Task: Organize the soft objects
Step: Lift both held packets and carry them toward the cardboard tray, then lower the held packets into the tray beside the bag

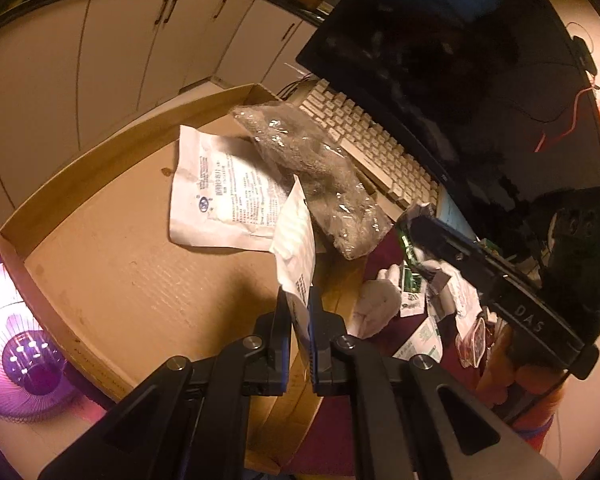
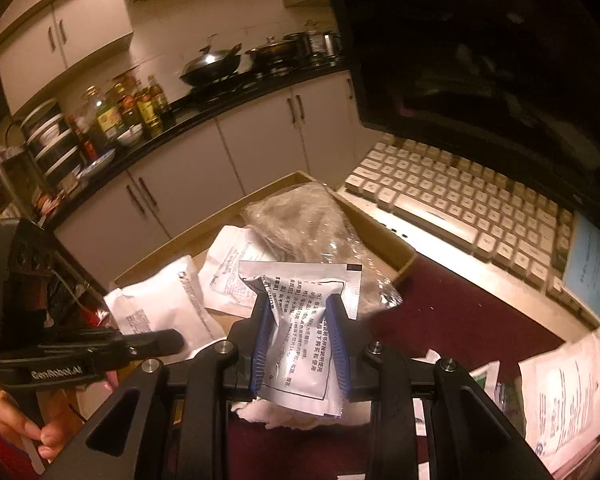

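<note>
My left gripper (image 1: 299, 300) is shut on a white printed packet (image 1: 296, 240) and holds it over the near right edge of a shallow cardboard tray (image 1: 112, 248). In the tray lie another white printed packet (image 1: 224, 196) and a clear plastic bag of grey soft material (image 1: 312, 168). My right gripper (image 2: 300, 308) is shut on a silver-white printed sachet (image 2: 300, 336), held above the dark red mat just before the tray (image 2: 384, 228). The left gripper (image 2: 152, 340) also shows in the right wrist view with its packet (image 2: 160, 308).
A white keyboard (image 2: 460, 200) and a black monitor (image 1: 460, 80) stand right of the tray. Loose packets, papers and a white cloth (image 1: 376, 300) lie on the red mat (image 2: 460, 312). Kitchen cabinets and a counter with bottles are behind. A fan (image 1: 24, 352) sits at the left.
</note>
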A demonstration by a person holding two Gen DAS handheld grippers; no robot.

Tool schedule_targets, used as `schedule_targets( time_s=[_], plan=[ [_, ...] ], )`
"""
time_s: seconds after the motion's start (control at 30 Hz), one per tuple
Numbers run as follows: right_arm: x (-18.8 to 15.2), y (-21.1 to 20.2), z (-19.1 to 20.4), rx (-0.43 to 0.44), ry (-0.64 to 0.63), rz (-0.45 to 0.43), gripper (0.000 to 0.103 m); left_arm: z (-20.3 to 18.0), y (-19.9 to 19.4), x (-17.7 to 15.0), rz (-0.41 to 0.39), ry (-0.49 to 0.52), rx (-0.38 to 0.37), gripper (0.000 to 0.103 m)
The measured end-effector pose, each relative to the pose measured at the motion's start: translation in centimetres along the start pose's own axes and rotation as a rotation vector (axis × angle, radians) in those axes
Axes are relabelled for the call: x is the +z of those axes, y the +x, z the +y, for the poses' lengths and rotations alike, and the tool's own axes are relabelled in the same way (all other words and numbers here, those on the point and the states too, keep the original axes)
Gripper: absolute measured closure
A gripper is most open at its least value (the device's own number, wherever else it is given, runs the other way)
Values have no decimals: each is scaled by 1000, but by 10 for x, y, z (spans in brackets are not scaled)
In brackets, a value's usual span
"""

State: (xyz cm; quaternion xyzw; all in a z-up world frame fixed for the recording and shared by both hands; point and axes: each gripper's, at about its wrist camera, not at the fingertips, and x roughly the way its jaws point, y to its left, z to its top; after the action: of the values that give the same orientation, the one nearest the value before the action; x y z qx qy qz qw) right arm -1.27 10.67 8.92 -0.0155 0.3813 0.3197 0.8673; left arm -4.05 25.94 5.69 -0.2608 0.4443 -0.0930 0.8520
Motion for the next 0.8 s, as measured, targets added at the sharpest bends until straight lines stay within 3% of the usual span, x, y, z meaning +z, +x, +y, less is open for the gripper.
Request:
schedule_targets(
  time_s=[0.8],
  plan=[
    [24, 31, -30, 12, 42, 32, 73, 20, 21, 43, -8, -59, 71, 96]
  ],
)
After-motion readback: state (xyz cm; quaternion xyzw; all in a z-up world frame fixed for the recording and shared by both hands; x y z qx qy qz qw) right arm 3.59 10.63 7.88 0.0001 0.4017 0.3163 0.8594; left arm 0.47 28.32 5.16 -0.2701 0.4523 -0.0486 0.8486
